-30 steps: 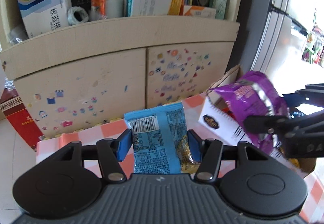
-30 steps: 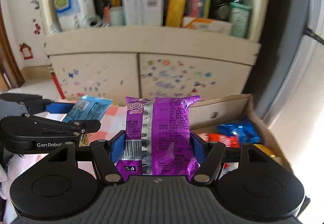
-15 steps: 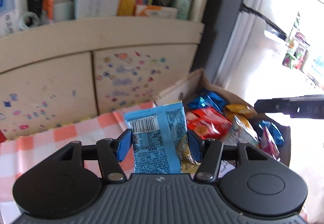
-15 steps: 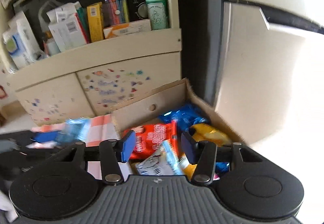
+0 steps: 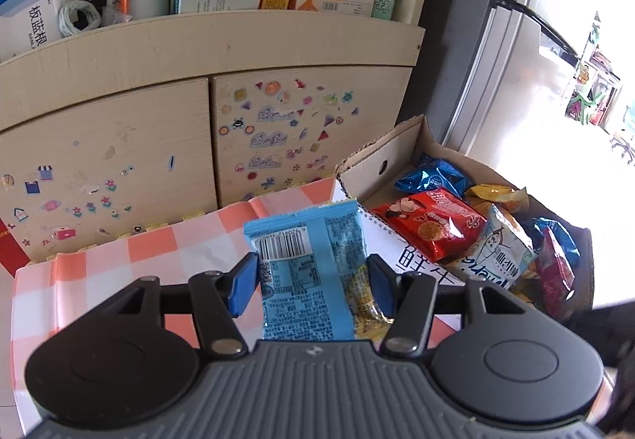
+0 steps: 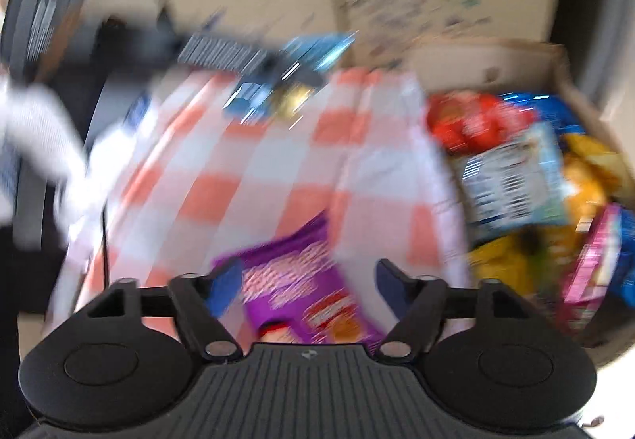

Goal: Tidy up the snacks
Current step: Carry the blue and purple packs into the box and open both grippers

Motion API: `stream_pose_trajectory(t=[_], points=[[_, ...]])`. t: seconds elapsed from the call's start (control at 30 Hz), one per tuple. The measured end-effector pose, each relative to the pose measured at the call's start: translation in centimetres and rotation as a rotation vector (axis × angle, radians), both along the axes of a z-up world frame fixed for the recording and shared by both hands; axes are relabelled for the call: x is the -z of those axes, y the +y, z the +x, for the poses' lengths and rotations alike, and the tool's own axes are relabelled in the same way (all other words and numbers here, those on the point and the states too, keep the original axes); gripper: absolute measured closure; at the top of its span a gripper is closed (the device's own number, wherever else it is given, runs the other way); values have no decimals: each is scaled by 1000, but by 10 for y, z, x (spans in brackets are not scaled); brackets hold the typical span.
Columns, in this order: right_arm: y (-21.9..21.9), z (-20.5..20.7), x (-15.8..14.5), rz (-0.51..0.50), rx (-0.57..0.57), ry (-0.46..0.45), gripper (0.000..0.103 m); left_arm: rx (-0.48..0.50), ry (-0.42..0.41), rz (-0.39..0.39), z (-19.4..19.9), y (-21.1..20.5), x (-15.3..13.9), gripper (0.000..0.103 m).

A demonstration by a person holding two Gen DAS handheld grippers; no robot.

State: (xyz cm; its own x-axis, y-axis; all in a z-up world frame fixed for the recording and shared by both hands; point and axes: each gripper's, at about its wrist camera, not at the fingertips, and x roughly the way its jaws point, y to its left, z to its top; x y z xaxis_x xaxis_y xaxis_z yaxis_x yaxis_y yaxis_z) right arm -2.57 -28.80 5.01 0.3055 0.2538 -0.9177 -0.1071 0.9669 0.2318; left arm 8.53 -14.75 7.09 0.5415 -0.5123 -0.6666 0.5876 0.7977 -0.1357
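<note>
Since a second ago the right gripper (image 6: 305, 280) has swung away from the cardboard box (image 5: 381, 157); its jaws are opening over a purple packet (image 6: 301, 280) on the checked table (image 6: 246, 161). Left gripper (image 5: 313, 280) stays clamped on the blue packet (image 5: 309, 264) just beside the box; best carried fully over the rim before release.

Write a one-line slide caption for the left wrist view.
Left gripper holds a light blue snack packet above the checkered cloth, beside a cardboard box filled with snacks.
</note>
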Motion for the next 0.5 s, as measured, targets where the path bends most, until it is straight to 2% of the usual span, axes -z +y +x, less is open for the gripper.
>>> stream_pose_trajectory(t=[0.23, 0.27, 0.3, 0.37, 0.43, 0.5], points=[[24, 0, 34, -70, -93, 47, 14, 9, -4, 4, 0, -4, 1, 45], [28, 1, 40, -89, -106, 59, 17, 8, -4, 4, 1, -4, 1, 45], [31, 1, 44, -123, -110, 70, 25, 5, -3, 4, 1, -5, 2, 45], [31, 3, 44, -152, -98, 69, 33, -5, -3, 2, 3, -5, 2, 45], [26, 5, 39, -99, -62, 72, 33, -18, -8, -2, 4, -6, 1, 45], [25, 5, 31, -98, -56, 53, 33, -35, -16, -12, 6, -5, -2, 45]])
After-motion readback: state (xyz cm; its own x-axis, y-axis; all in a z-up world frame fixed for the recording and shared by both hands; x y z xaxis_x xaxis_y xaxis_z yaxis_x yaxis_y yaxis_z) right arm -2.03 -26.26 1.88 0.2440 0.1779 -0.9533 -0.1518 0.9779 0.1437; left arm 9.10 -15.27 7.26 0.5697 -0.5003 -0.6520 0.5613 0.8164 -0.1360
